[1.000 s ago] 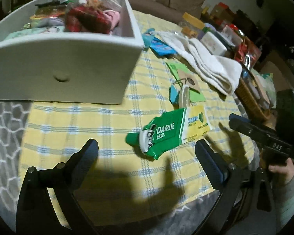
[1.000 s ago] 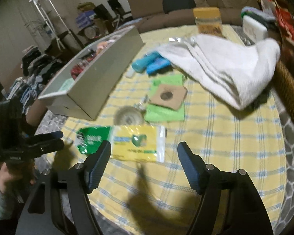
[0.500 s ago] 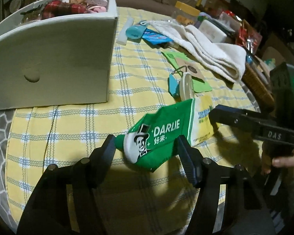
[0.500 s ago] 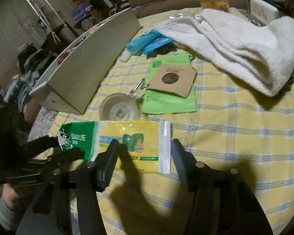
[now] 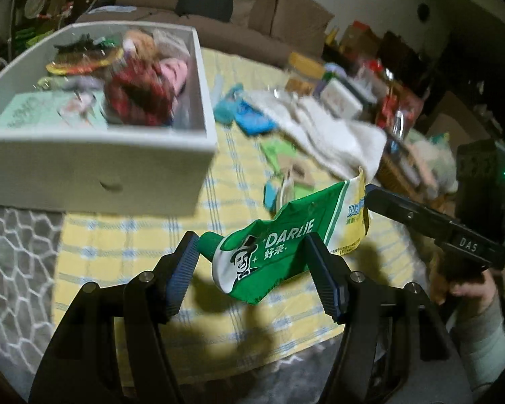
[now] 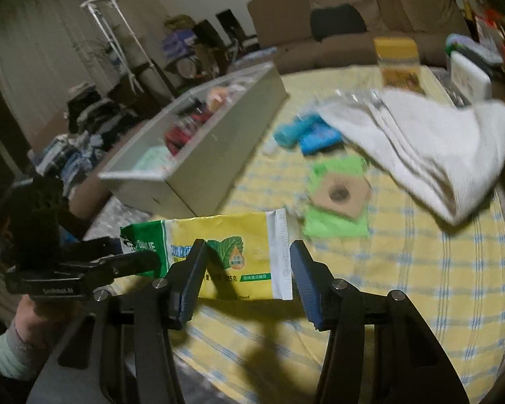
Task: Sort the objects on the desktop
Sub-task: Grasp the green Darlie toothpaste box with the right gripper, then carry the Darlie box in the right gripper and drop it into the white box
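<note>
A green and yellow Darlie toothpaste tube hangs above the yellow checked tablecloth, held level between both grippers. My left gripper is shut on its green cap end, pads pressing both sides. My right gripper grips the flat yellow end of the tube, its jaws still closing on it. In the right wrist view the left gripper comes in from the left, with a hand under it. The open white drawer box, filled with small items, stands at the back left.
A folded white towel lies at the right. A green packet with a brown sachet on it and blue packets lie mid-table. A yellow-lidded jar and clutter stand behind. A sofa is beyond.
Both grippers closed on the toothpaste tube, one at each end, and lifted it off the tablecloth. It now hangs above the cloth.
</note>
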`<state>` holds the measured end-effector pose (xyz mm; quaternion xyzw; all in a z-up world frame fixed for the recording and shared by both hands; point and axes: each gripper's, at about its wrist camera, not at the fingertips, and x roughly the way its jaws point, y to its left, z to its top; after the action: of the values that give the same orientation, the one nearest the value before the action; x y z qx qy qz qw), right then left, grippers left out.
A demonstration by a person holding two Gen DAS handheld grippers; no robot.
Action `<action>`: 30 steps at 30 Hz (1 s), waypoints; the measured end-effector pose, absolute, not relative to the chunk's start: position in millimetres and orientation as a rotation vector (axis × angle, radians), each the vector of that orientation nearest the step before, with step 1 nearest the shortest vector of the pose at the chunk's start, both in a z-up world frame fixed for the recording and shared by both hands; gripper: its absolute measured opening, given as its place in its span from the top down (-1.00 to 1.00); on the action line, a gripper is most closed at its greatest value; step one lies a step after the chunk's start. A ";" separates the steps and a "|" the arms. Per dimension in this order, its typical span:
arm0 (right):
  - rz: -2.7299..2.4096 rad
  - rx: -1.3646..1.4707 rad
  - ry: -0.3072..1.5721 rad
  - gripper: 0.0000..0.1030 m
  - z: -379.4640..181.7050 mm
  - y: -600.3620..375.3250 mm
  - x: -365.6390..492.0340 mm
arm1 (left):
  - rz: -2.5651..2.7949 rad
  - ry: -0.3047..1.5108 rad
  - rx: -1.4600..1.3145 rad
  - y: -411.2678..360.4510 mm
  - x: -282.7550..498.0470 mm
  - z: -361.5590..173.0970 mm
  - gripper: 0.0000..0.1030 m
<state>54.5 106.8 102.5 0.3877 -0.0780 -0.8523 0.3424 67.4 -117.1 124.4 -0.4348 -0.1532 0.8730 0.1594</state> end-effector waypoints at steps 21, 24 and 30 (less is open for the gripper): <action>-2.090 1.056 0.035 0.14 153.9 -99.1 -132.6 | 2.619 -0.804 -1.118 -203.9 -46.2 136.1 -0.26; -2.101 1.077 -0.050 0.16 139.2 -89.3 -144.8 | 2.620 -0.836 -1.149 -219.4 -49.3 129.7 -0.27; -2.255 1.007 -0.114 0.13 148.2 -19.0 -143.9 | 2.596 -0.744 -1.122 -212.1 -55.0 143.1 -0.49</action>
<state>-143.9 -19.0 148.2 0.3848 -0.0437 -0.8615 0.3284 -55.0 -212.1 143.1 -0.3816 -0.2529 0.8824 0.1085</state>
